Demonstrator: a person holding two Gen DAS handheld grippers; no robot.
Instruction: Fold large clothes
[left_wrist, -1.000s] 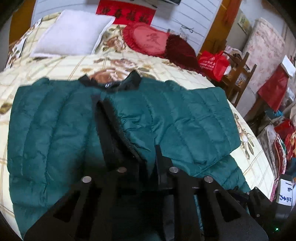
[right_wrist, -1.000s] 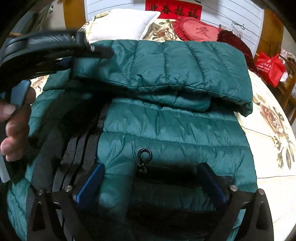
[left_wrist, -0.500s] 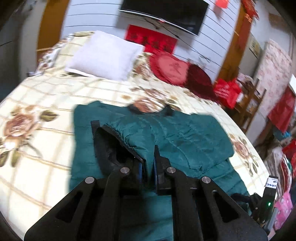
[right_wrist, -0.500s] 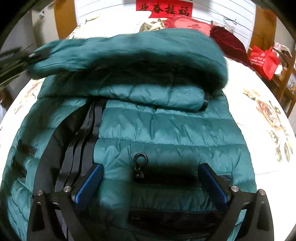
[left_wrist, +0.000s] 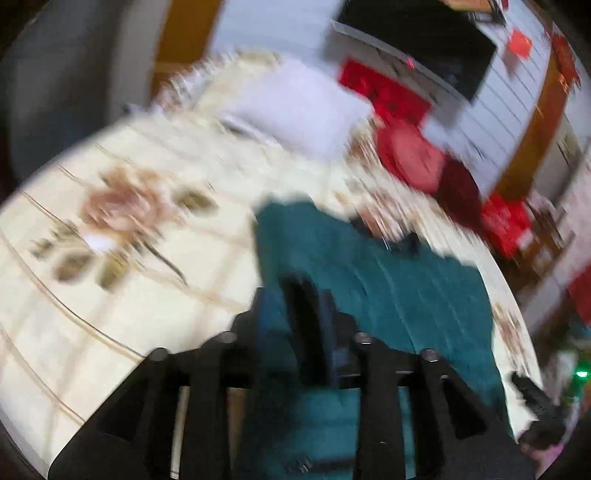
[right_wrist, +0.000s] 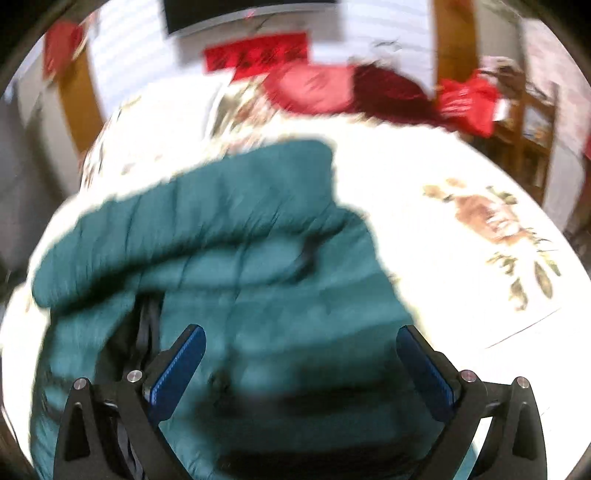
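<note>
Lying low centre, the green jacket (right_wrist: 258, 295) spans the wide-open, empty right gripper (right_wrist: 301, 365); left gripper (left_wrist: 295, 314) jaws, just opening, stand narrowly apart, dark jacket edge between them.

1. Jacket (right_wrist: 229, 236): teal quilted cloth with a slight sheen, puffy and stitched in channels.
2. Bed (left_wrist: 122, 295): covered in matt cream cloth with a printed floral pattern.
3. Right hand-held gripper (right_wrist: 301, 363): matt black frame, ribbed blue pads, bright metal screw heads.
4. Pillow (left_wrist: 295, 107): matt white cloth.
5. Shelf (right_wrist: 532, 122): brown wood.
</note>
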